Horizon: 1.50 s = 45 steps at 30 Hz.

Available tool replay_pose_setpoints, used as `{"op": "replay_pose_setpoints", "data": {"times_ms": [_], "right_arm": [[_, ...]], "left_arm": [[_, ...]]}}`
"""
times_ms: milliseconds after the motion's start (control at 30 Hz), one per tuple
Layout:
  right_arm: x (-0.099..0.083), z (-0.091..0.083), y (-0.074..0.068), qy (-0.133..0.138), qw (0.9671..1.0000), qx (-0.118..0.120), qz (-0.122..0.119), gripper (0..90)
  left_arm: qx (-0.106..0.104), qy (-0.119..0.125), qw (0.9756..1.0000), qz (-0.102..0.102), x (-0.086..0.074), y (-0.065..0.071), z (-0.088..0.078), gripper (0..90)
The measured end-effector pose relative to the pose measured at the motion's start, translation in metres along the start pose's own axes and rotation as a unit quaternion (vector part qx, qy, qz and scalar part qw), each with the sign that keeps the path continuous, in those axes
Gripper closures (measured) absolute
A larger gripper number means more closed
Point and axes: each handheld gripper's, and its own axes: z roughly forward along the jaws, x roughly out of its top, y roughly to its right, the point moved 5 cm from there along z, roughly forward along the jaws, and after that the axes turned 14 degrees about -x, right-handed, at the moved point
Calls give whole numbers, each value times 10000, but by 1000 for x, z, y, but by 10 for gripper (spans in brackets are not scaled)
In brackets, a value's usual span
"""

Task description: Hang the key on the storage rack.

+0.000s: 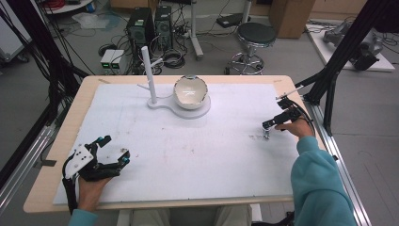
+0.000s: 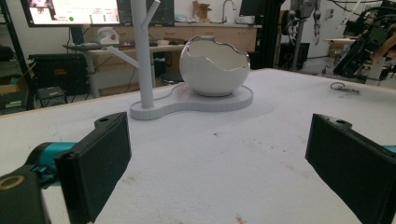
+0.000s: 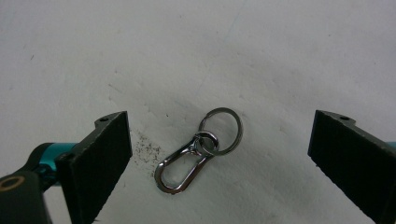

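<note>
Two hand-held grippers are at work over the white mat on the desk (image 1: 56, 155), and ours on the right (image 1: 269, 126) hangs directly above the keyring clip (image 3: 198, 149), its jaws spread wide with nothing between them. The clip, a small metal carabiner linked to a split ring, lies flat on the mat at the right side of the desk, roughly centred between the jaws in the right gripper view.

To take it well, we judge we should come straight down, keep the clip centred, and close across the narrow body of the carabiner rather than the loose ring, which would swing. Because it lies so flat, the jaw tips need to meet the mat before we squeeze.

Our left hand-held gripper (image 1: 107, 151) rests at the near left, jaws also wide and empty.

At the far middle stands a white holder with a branched post (image 1: 149, 75) and an egg-shaped bowl (image 2: 214, 65) on one base. We cannot tell whether anything lies deep inside the bowl; what shows of its interior looks bare.
</note>
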Motion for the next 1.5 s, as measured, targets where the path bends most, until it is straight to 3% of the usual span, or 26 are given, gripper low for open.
{"op": "replay_pose_setpoints", "data": {"times_ms": [200, 300, 833, 1267, 1500], "right_arm": [[0, 4, 1, -31, 9999, 56, 116, 69], [0, 3, 0, -104, 9997, 146, 155, 172], [-4, 10, 1, -437, 9978, 329, 378, 358], [-4, 12, 0, -563, 9963, 525, 372, 512], [-2, 10, 1, -481, 9968, 560, 301, 631]], "left_arm": [[3, -3, 10000, 6, 0, 0, 0, 73], [4, -4, 10000, 8, 0, 0, 0, 73], [6, 2, 10000, 18, 0, 0, 0, 73], [3, 8, 10000, 20, 0, 0, 0, 74], [3, 7, 10000, 21, 0, 0, 0, 74]]}}
